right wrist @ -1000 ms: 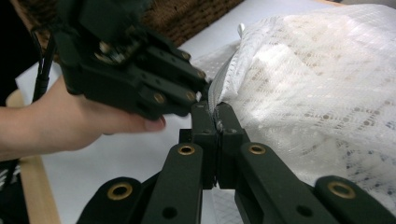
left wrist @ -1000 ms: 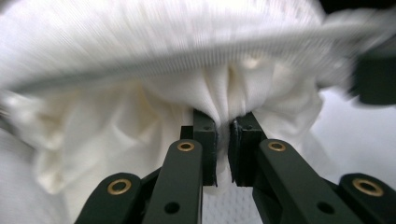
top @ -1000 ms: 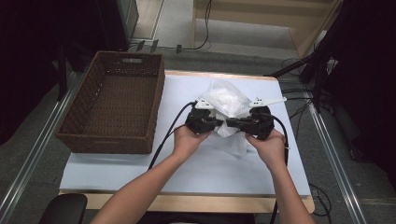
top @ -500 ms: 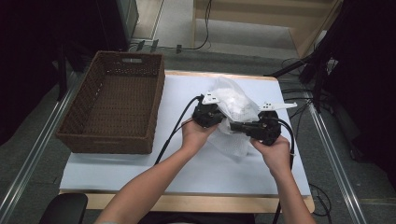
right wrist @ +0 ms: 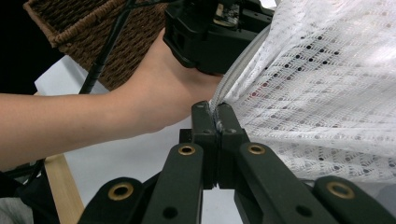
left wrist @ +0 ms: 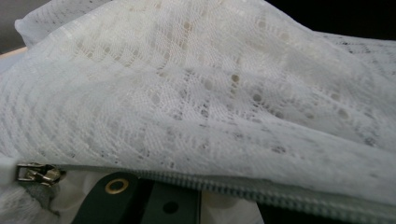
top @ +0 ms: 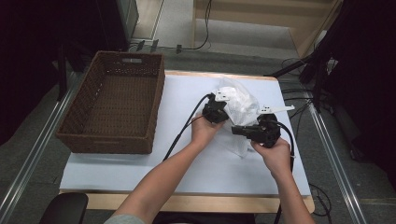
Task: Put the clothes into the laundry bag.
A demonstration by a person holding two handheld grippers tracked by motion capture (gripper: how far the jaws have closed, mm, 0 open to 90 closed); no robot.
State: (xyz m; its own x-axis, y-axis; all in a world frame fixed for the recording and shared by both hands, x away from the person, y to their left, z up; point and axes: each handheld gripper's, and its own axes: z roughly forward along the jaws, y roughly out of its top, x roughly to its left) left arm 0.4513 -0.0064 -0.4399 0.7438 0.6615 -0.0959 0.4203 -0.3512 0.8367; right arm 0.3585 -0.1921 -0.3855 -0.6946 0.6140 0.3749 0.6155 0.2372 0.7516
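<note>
Left gripper (top: 223, 110) moved along mesh bag (top: 243, 105).

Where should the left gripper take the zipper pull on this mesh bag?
Grip the small metal zipper pull by its flat tab, coming in along the zipper track from the closed side. It hangs free at the mesh bag's edge, so it probably needs a narrow pinch.

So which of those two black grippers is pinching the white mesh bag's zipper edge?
The right gripper: its jaws are shut on the white mesh bag along its zipper edge.
</note>
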